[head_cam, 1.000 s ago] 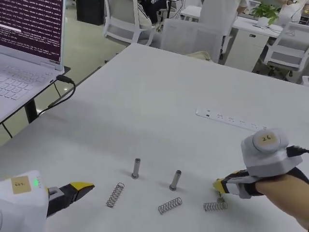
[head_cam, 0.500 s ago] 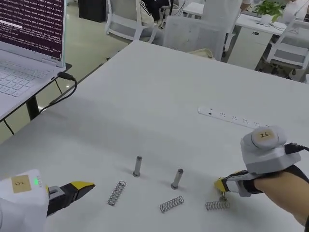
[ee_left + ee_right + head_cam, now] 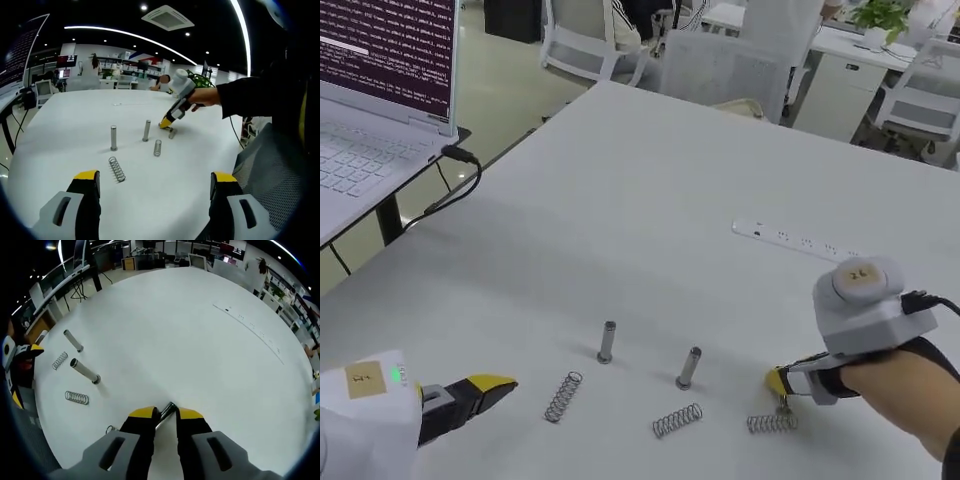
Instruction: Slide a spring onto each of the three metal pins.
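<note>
Springs (image 3: 677, 421) of coiled wire, cylindrical pins (image 3: 689, 368)

In the head view the left tool (image 3: 492, 386) is cut off by the picture's bottom-left corner, and the laptop (image 3: 360, 120) by its left edge. In its own view the right tool (image 3: 166, 416) hides most of the third metal pin (image 3: 169, 409) pinched between its jaws, so only one end shows. One jaw covers all but an end loop of the nearest spring (image 3: 109, 429). In the head view, the far end of the power strip (image 3: 790, 240) is lost behind that tool's body.
</note>
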A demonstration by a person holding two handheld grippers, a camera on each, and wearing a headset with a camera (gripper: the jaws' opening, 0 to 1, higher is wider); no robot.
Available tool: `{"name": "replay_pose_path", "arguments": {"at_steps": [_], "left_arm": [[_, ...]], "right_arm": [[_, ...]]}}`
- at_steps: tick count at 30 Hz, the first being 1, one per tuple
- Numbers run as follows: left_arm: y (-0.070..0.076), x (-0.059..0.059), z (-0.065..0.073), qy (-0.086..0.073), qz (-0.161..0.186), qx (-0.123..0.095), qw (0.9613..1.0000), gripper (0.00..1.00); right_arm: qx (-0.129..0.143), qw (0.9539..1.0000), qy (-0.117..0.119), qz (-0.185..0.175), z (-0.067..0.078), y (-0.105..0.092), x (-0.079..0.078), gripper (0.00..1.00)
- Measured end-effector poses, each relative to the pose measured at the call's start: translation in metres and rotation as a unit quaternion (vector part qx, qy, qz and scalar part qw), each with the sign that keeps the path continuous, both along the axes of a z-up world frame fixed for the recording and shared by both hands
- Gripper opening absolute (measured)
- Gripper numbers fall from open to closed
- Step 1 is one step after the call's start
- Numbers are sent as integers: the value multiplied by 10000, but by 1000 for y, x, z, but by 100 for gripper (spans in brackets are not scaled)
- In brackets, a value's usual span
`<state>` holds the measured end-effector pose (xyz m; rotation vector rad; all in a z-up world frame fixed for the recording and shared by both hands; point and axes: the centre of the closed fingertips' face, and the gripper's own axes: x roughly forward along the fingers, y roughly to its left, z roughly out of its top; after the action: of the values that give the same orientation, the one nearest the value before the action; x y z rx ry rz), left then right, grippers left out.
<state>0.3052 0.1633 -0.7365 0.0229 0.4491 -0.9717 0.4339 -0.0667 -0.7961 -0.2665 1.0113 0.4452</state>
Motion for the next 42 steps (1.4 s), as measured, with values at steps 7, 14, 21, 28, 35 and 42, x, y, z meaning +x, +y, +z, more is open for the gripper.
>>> {"name": "replay_pose_path", "arguments": {"at_steps": [7, 14, 21, 28, 35, 42], "left_arm": [[0, 0, 1, -7, 3, 0, 10000, 88], [0, 0, -1, 0, -12, 27, 10000, 88], [1, 0, -1, 4, 7, -1, 10000, 88], [2, 1, -1, 18, 21, -18, 10000, 88], [2, 2, 1, -4, 20, -27, 10000, 88], [1, 0, 1, -7, 0, -21, 10000, 87]], "right_arm": [[-38, 10000, 5, -23, -1, 0, 3, 12], [-172, 9998, 7, 57, -1, 2, 5, 11], [-326, 9993, 4, 191, -1, 3, 4, 9], [-382, 9990, 21, 249, -1, 4, 4, 8], [-414, 9985, 41, 370, -1, 6, 4, 6], [-346, 9987, 22, 366, 1, 7, 1, 6]]}}
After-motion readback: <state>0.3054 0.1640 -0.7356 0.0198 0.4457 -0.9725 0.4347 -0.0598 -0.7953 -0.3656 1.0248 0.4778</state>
